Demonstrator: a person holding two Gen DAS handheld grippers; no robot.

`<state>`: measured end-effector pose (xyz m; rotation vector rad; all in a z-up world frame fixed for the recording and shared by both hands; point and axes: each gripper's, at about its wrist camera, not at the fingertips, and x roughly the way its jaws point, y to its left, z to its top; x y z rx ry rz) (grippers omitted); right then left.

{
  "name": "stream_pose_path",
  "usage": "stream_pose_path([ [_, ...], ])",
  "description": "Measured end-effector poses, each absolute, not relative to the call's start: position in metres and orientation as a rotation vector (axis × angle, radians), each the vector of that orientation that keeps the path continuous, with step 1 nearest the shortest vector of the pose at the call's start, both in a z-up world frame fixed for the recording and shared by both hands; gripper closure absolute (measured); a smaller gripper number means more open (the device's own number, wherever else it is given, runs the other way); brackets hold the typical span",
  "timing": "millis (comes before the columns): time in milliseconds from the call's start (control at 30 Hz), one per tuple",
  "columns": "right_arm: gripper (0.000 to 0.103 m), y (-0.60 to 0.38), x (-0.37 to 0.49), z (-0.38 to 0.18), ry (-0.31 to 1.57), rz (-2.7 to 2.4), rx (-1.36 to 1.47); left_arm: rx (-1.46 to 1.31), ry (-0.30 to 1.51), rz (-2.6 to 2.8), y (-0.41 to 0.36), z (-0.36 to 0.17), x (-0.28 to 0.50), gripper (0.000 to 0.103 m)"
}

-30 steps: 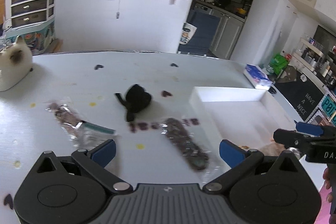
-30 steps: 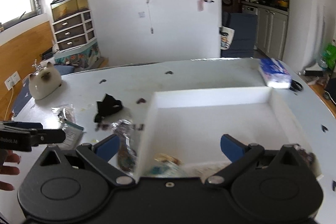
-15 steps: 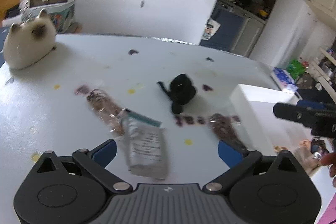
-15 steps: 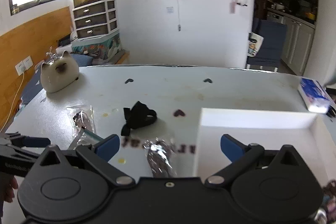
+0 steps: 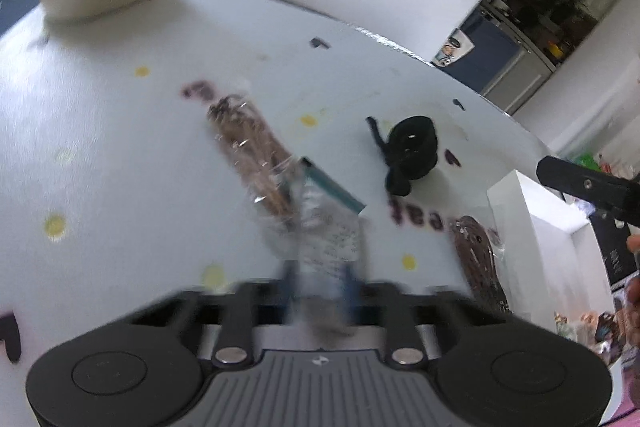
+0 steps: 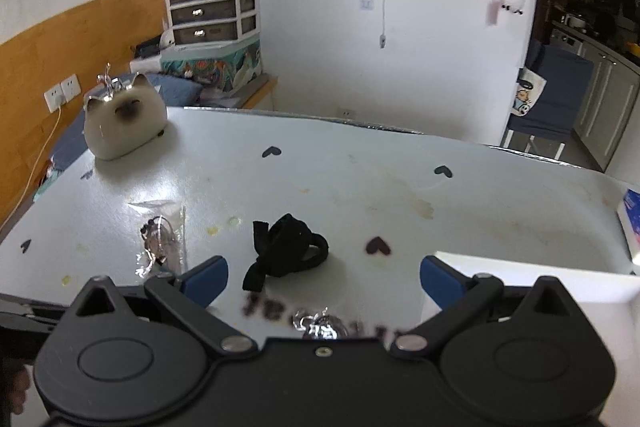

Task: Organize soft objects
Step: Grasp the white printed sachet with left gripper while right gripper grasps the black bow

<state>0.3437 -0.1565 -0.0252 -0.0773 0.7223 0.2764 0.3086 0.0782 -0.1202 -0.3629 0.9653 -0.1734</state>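
My left gripper (image 5: pixel 320 279) is shut on the near end of a clear zip bag with a printed label (image 5: pixel 328 231); the image is blurred there. Beside it lies a clear packet of brown pieces (image 5: pixel 252 151), also seen in the right wrist view (image 6: pixel 160 235). A black fabric bow (image 5: pixel 408 155) lies on the table middle; it also shows in the right wrist view (image 6: pixel 288 251). A second dark-filled packet (image 5: pixel 480 263) lies next to the white bin (image 5: pixel 520 211). My right gripper (image 6: pixel 324 275) is open and empty, just in front of the bow.
A cat-shaped ceramic figure (image 6: pixel 124 119) stands at the table's far left. The white bin's near wall (image 6: pixel 520 267) is at the right. A blue tissue pack (image 6: pixel 630 219) lies at the far right edge. A foil packet (image 6: pixel 320 323) lies under my right gripper.
My left gripper has moved forward and shut on the labelled zip bag. My right gripper has swung left, away from the bin and toward the black bow.
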Motion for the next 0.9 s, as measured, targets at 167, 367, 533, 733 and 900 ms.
stream_pose_path([
  [167, 0.004, -0.147, 0.368, -0.033, 0.752, 0.334, -0.085, -0.403, 0.994, -0.229, 0.089, -0.122, 0.305, 0.094],
  [367, 0.014, -0.134, 0.401, -0.054, 0.823, 0.397, -0.058, -0.301, 1.068, -0.392, 0.094, -0.115, 0.287, 0.095],
  [533, 0.014, -0.118, 0.419, -0.064, 0.818, 0.423, -0.104, -0.134, 1.117, -0.490, 0.102, -0.111, 0.281, 0.089],
  [733, 0.014, -0.098, 0.430, -0.079, 0.814, 0.524, -0.267, 0.007, 1.094, -0.339, 0.121, -0.104, 0.299, 0.039],
  [900, 0.014, -0.106, 0.445, -0.088, 0.852, 0.498, -0.213, -0.086, 1.037, -0.327, 0.118, -0.093, 0.290, 0.015],
])
